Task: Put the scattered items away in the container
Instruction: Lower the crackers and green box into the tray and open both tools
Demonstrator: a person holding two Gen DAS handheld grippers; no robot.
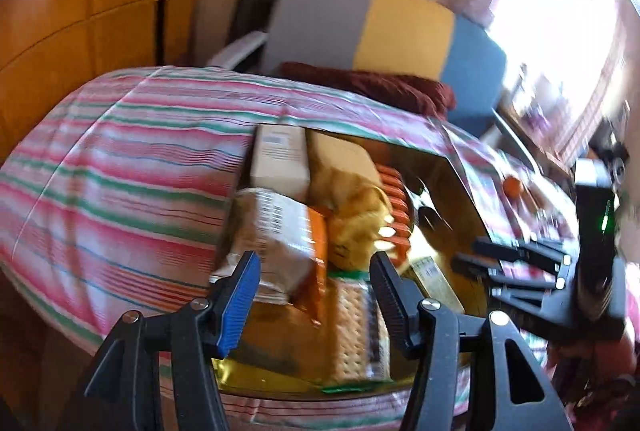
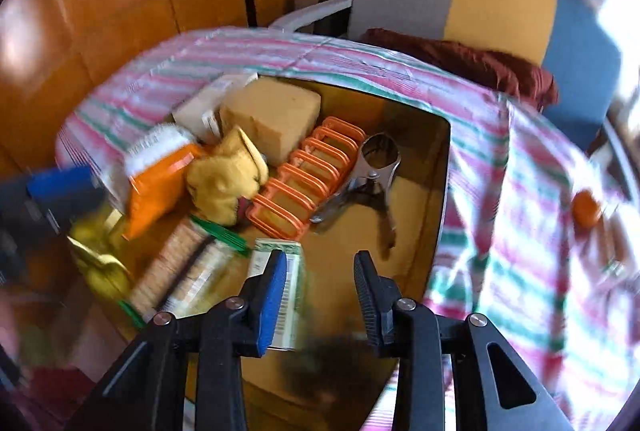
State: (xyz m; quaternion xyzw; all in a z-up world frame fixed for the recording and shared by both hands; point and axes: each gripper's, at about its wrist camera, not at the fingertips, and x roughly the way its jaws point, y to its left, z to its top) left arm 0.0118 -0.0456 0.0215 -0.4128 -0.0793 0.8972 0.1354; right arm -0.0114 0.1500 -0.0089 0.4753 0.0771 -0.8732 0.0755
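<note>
We hover both hand-held claws over the gold-lined open box [image 2: 424, 167] on the striped pink, green and white tablecloth [image 1: 120, 159], where most of the clutter already lies: a tan sponge block [image 2: 272, 111], a crumpled yellow cloth [image 2: 224, 183], an orange wire rack [image 2: 304, 183], a steel nutcracker-like tool [image 2: 372, 171] and a cracker packet [image 2: 180, 271]. Our left gripper [image 1: 316, 287] and right gripper [image 2: 320, 295] both stand wide apart at the jaws and hold nothing. One stray remains, as we judge it: a small round orange object [image 2: 586, 209] out on the cloth, well apart from the box. It lies up and to the right of the right claw, clearly on that hand's side, so the right is nearer. Being round, it offers no long axis to line up with. Motion blur hides finer detail.
</note>
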